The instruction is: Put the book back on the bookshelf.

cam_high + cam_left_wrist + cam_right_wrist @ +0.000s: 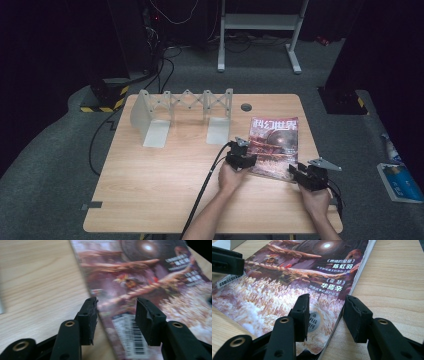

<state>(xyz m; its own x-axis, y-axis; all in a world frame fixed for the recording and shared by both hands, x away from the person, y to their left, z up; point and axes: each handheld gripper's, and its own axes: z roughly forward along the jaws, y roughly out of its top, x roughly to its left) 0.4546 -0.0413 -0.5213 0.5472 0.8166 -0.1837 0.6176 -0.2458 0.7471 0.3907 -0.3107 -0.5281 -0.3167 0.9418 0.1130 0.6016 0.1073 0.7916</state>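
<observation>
A magazine [274, 145] with a dark reddish illustrated cover lies flat on the right side of the wooden table [150, 175]. My left gripper [248, 161] is at its near left corner. In the left gripper view the jaws stand open [116, 305] across the magazine's [150, 277] left edge, one over bare wood, the other over the cover by the barcode. My right gripper [296, 173] is at the near right corner. Its open jaws [325, 301] straddle the magazine's [299, 272] right edge. The left gripper's jaw [227, 262] shows at the upper left of the right gripper view.
A grey expanding file rack [182, 112] stands at the back of the table. A round cable hole [246, 107] lies just behind the magazine. The left gripper's black cable [205, 185] runs to the near edge. A blue and white box [400, 181] lies on the floor at right.
</observation>
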